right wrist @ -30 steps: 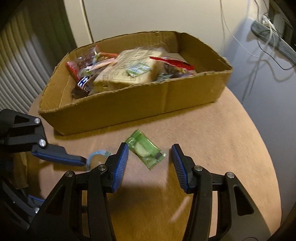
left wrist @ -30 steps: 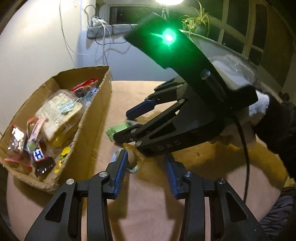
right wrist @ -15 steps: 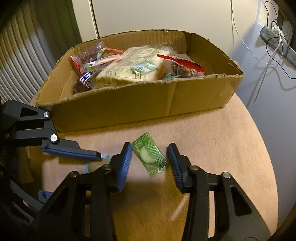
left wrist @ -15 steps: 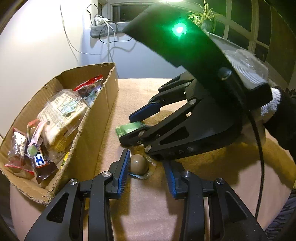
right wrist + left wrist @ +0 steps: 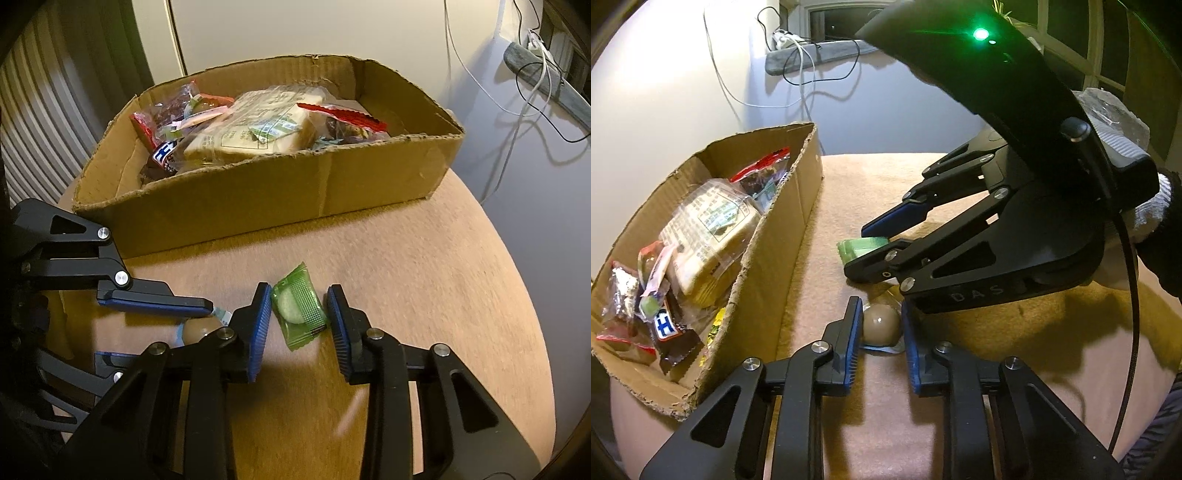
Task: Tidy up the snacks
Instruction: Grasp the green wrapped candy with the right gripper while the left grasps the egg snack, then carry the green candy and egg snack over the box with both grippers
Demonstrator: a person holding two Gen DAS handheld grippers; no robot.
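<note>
- "DAS" stands in raised letters on the black body of the right gripper (image 5: pixel 877 245), just beyond the left gripper (image 5: pixel 879 334) — upside-up and plain.
- A white "H" on a blue patch marks a dark brown wrapper (image 5: pixel 670 332) in the cardboard box (image 5: pixel 783 236), left of the left gripper.
- Small print covers the clear bread bag (image 5: pixel 255 125) beyond the right gripper — too fine to read.

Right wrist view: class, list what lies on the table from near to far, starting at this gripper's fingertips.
Green packet between the closing right gripper → bare table → box of snacks.
</note>
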